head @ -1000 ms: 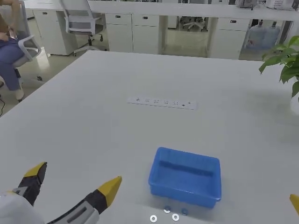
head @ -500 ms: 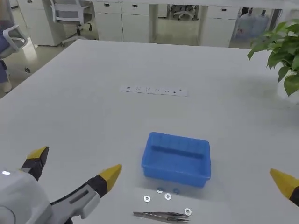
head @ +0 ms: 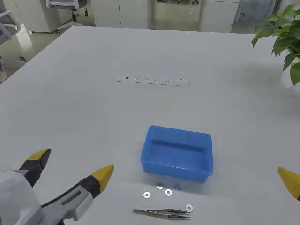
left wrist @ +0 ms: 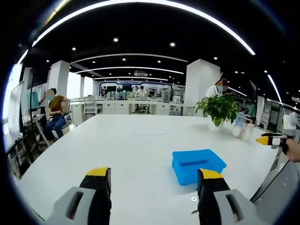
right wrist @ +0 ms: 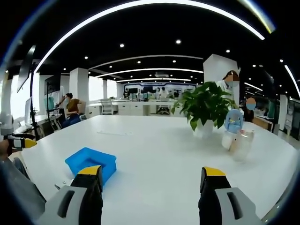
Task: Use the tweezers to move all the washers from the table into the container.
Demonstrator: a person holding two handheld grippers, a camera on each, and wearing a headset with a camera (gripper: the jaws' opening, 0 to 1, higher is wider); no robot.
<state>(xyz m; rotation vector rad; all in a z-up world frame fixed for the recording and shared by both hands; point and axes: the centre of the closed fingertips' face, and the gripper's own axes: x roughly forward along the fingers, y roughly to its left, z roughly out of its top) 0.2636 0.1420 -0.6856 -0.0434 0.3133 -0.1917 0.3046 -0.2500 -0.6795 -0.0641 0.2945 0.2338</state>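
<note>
Tool status: left tool (head: 71, 163) has jaws spread wide, grips nothing, and hangs over the desk (head: 70, 103) left of the container (head: 176, 169), clear of everything. Right tool (right wrist: 151, 171) is equally wide open and holds nothing; in the head view one yellow tip of it sits at the right edge.

Tweezers (head: 161, 212) lie flat on the desk in front of the container, not picked up.

Diff vs 0.5 s ago: layout of washers, tweezers and container is unchanged, the frame shift is camera only. Left tool's jaw spread is the same.

Counts:
- 5 washers (head: 147, 195), all on the desk: four clustered just in front of the container wall, and a fifth washer (head: 189, 207) beside the tweezers' right end
- 1 tweezers
- 1 blue container
- 1 power strip (head: 152, 80), well behind the container
- 1 plant (head: 281, 37), far right
</note>
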